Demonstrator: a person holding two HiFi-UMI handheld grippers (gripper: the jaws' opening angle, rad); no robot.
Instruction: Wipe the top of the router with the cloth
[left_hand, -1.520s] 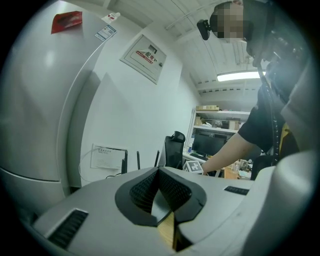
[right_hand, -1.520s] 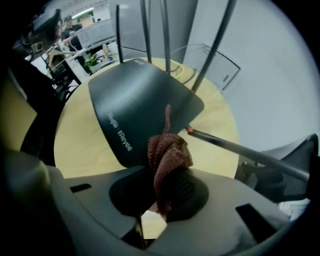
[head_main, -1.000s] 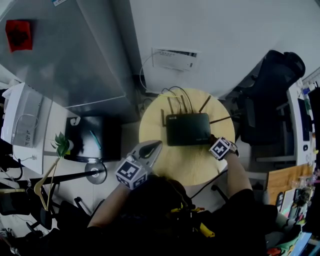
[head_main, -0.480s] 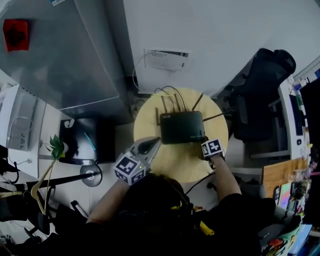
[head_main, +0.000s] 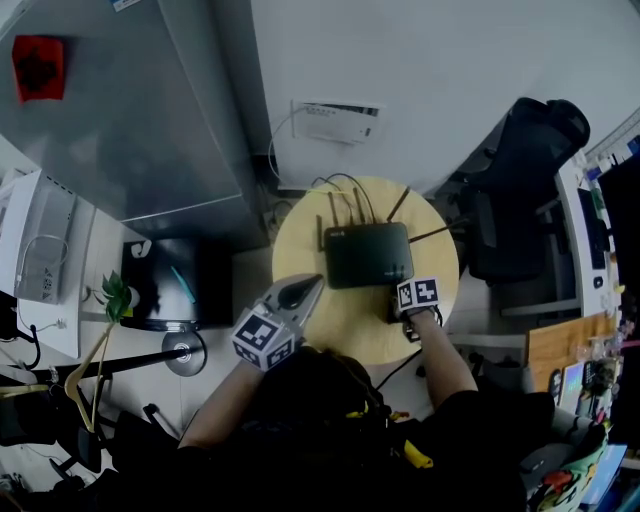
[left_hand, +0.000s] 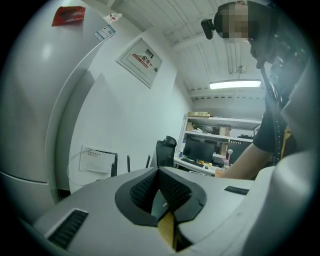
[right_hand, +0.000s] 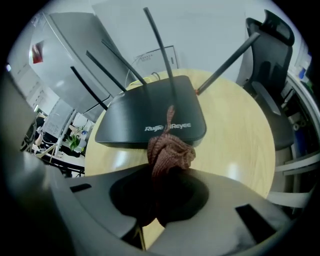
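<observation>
Router (right_hand: 150, 117) top, mid-frame, wants flat, even strokes w/ cloth (right_hand: 169, 152) pinched in right tongs (right_hand: 166, 172); left tongs (left_hand: 159, 172) closed, empty.

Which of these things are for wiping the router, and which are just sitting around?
For the job:
router
cloth
right tool, shut on the cloth
table, under the router

Just sitting around:
left tool, shut, holding nothing
chair
plant
wall box
</observation>
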